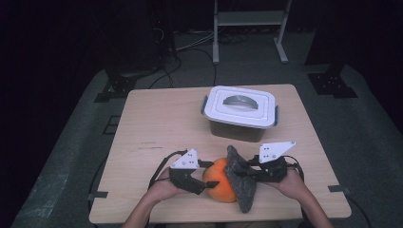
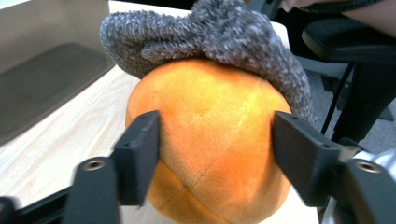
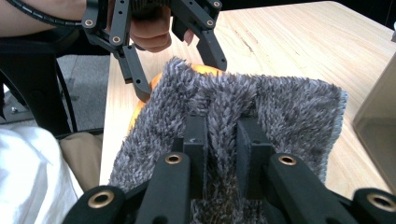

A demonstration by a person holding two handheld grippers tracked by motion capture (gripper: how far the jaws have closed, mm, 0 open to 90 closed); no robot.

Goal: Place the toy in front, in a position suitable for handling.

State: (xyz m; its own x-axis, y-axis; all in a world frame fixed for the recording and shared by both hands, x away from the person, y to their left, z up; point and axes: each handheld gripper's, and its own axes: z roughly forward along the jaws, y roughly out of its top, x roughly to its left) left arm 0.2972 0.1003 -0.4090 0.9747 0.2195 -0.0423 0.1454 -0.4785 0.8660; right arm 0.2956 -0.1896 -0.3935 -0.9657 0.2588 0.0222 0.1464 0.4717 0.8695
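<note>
Clamping the orange ball (image 2: 210, 154) between its fingers, the left gripper (image 1: 205, 179) steadies it; the right gripper (image 1: 247, 169) pinches the grey cloth (image 3: 261, 107) draped over it.

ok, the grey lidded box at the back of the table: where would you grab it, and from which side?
Go for the grey arched handle on the lid, coming straight down from above. The storage box sits upright with its lid level, and it looks too wide for the jaws across its body. The handle appears to lie flat in a recess, so it likely needs tipping up first.
</note>
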